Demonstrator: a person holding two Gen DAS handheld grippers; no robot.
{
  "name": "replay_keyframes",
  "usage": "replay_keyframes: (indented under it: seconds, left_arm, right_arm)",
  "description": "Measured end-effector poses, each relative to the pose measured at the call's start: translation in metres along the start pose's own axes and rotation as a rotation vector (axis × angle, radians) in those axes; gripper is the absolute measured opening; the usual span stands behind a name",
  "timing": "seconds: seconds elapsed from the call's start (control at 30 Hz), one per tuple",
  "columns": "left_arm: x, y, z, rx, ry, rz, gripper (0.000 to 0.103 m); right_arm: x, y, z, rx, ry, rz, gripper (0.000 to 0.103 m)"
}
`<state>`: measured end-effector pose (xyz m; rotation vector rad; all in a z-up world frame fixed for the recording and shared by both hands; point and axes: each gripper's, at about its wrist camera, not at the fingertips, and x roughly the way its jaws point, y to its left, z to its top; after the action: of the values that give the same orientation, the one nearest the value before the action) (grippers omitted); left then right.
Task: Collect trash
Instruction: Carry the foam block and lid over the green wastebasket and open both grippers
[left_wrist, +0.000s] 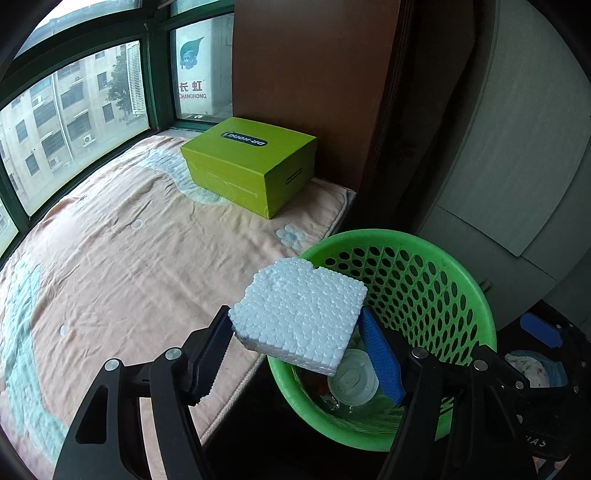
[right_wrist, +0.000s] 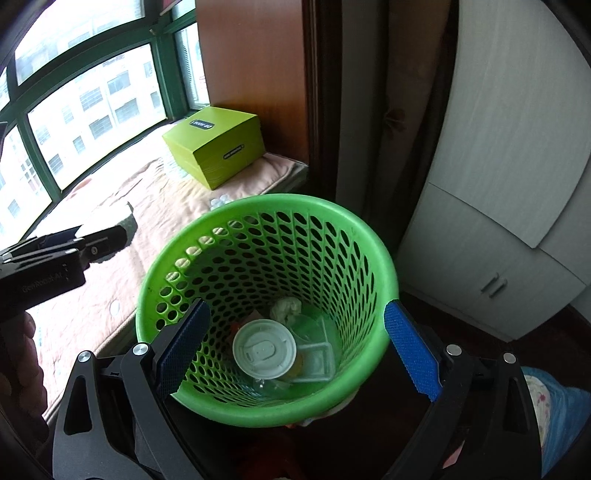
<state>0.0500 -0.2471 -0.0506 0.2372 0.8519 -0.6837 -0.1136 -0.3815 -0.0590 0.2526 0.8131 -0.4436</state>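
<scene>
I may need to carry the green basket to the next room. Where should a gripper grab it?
Take the green basket by its solid rim, from above, one finger inside and one outside. The rim is a smooth thick band; the perforated wall below looks thinner. The right gripper hangs open near the closest stretch of rim.

Right tool gapes over the green basket holding trash.
</scene>
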Motion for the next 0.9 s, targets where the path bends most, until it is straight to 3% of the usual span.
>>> replay_keyframes:
  seconds: [0.3,0.4,0.9]
  left_arm:
    - [0.008,-0.014,0.000,0.018,0.016,-0.016,0.069]
    - [0.009,-0.016,-0.001,0.015,0.019,-0.020,0.079]
    - [-0.006,-0.002,-0.005,-0.012,-0.004,0.017,0.092]
  right_arm:
    - [0.001,-0.007,-0.003,0.013,0.004,-0.007,0.094]
    - [0.001,-0.009,-0.004,0.017,0.006,-0.008,0.094]
    - [-0.002,0.001,-0.002,0.002,-0.002,0.017,0.094]
